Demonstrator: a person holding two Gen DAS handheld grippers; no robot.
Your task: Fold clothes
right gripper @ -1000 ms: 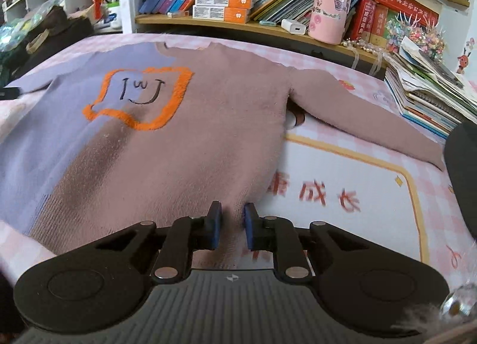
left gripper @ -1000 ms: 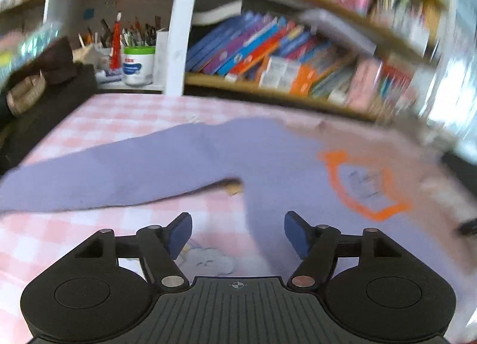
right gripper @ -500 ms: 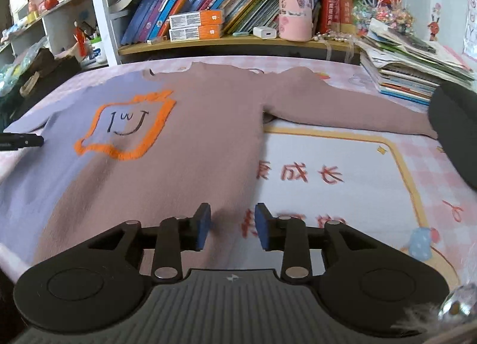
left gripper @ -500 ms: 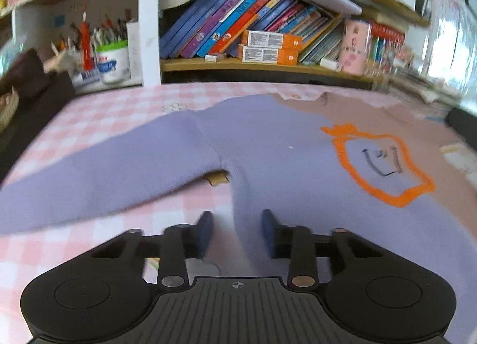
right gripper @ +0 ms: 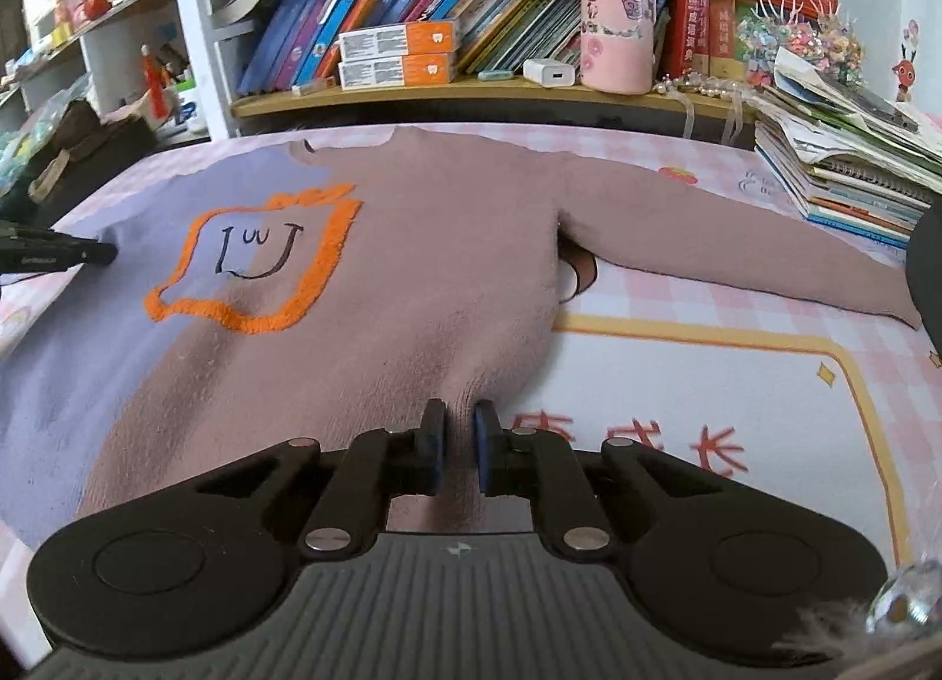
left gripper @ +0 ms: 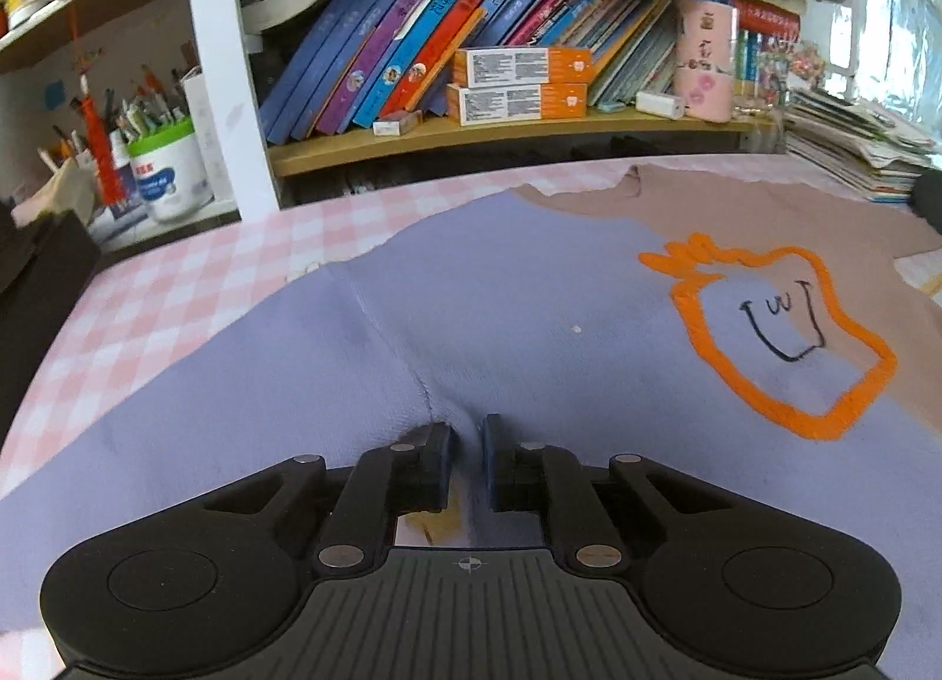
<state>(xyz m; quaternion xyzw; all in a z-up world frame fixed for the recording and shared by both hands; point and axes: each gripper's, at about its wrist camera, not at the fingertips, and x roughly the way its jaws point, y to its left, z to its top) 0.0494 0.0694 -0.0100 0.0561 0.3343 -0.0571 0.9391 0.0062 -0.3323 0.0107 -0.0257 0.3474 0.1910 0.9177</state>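
Sweater (right gripper: 365, 291) lies flat on table (right gripper: 736, 385), sleeves out. L gripper (left gripper: 466, 453) pinches its armpit, R gripper (right gripper: 458, 438) pinches side edge. Lift both evenly, keep fabric taut.

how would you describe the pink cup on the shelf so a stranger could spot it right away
Look at the wooden bookshelf behind the table where the sweater lies spread out. On that shelf, right of the leaning row of books and the two stacked orange-and-white boxes, stands the pink cup. It is the only tall upright cylinder there, pale pink with small cartoon pictures, with a white charger just left of its base.
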